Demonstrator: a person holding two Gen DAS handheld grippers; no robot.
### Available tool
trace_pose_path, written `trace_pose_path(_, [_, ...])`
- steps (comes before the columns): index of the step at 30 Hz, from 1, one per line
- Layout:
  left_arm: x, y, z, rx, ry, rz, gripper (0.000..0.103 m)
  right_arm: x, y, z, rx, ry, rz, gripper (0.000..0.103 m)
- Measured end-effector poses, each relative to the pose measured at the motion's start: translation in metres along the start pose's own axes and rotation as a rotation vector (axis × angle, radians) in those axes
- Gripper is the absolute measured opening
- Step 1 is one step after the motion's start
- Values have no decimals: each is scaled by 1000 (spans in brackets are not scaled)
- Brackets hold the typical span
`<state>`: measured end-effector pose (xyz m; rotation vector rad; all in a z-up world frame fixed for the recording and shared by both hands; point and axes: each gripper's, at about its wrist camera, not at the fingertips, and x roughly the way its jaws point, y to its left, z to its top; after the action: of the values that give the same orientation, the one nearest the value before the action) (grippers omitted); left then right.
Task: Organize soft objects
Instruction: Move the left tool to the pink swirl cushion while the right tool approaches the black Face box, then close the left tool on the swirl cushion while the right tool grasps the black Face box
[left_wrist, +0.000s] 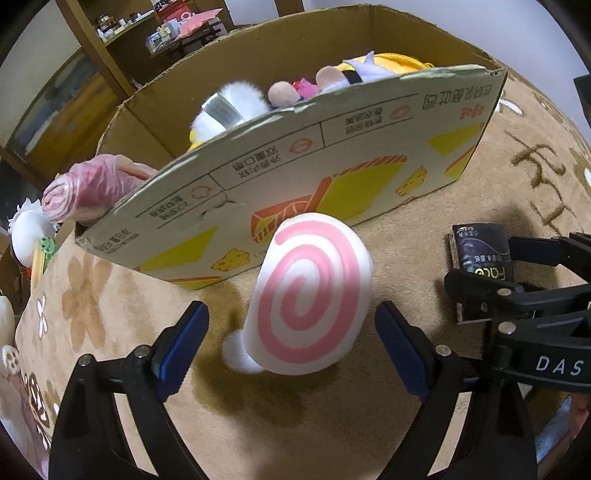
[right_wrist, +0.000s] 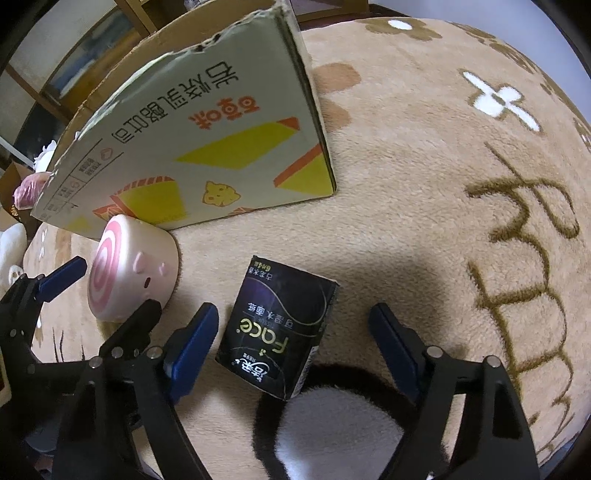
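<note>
Blue fingers of the left gripper stand open astride the swirl plush, untouched, on the rug before the cardboard box. Right gripper, open too, brackets the tissue pack.

Swirl cushion before the box, tissue pack rightward.

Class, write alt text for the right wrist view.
The open right gripper hovers over a dark tissue pack on a beige rug. To the left, a pink-swirl plush lies before a cardboard box, with the left gripper around it.
</note>
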<state>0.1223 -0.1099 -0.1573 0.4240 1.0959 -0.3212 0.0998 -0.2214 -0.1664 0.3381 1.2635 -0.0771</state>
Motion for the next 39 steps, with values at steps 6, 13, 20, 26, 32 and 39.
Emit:
trace_pose_path(6, [0,4,2,-31,6,-38,74,1,-9,-1,27,1,1,80])
trace_pose_path(13, [2,9,3,-45,7,-78,64,1,-22,0,60,3,-1,68])
trace_pose_path(20, [-1,14,0,-45,1,-103,49,-1,-20,1,35,-8,-39,28])
trace_pose_path(26, [-8,22,-4,-69,-11,-96,45,-14,-23,2,16,-39,-27,22])
trace_pose_path(32, [-28,31,-9,-105,-54,-101,45,-51,-18,-3,-23,-156,10,22])
trace_pose_path(39, [-70,39,-19,-146,-157,-63,41,-95,-3,-5,-83,-292,44,22])
